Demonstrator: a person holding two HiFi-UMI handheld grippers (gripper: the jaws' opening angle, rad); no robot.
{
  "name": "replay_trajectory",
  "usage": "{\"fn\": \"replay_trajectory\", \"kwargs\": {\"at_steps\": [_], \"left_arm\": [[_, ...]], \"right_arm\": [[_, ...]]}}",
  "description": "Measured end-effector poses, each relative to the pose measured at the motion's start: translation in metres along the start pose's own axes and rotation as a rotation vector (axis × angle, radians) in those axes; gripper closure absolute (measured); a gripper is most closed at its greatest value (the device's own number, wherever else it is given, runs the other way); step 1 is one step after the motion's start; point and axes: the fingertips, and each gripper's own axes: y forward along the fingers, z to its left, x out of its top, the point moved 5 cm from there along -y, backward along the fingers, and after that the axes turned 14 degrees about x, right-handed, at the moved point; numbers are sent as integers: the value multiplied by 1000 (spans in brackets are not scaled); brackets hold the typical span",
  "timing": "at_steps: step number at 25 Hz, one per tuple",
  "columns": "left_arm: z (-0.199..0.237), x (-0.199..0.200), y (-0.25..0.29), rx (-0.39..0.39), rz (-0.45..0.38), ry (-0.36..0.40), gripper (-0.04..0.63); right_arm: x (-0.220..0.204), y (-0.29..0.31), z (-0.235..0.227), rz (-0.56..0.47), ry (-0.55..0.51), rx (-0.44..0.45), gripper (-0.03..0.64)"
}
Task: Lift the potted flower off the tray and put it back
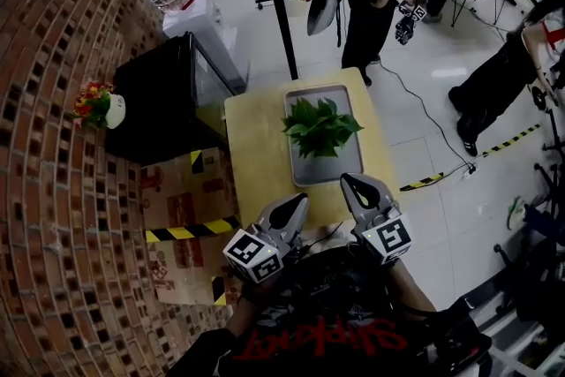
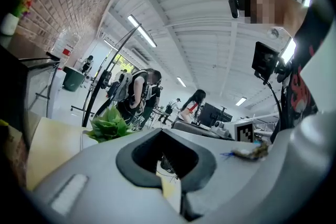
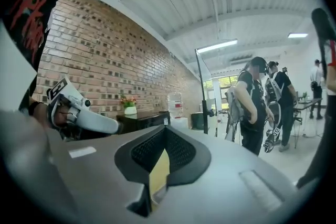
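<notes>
On the table (image 1: 254, 141): plant (image 1: 320, 128) sits mid-tray (image 1: 347, 165) | left gripper (image 1: 298, 200) at the near edge, just left of the tray, jaws pressed together, nothing in them | right gripper (image 1: 350, 182) by the tray's near right corner, jaws closed up too, empty | both apart from the plant

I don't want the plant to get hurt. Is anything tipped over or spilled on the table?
Nothing stands out. The potted flower sits in the tray on the table, no soil spilled. The left tool and right tool are shut and hold nothing.
</notes>
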Motion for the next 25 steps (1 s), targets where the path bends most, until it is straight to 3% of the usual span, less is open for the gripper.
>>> {"fn": "replay_trajectory", "kwargs": {"at_steps": [8, 12, 18, 25], "left_arm": [[-6, -5, -10, -41, 3, 14, 594], [-15, -13, -4, -154, 51, -12, 594], [-42, -5, 12, -276, 51, 9, 594], [-66, 0, 25, -346, 90, 64, 594]], "right_arm": [[7, 11, 35, 26, -42, 24, 617], [10, 3, 33, 36, -39, -18, 617], [15, -10, 26, 38, -36, -71, 617], [23, -28, 28, 25, -15, -120, 617]]}}
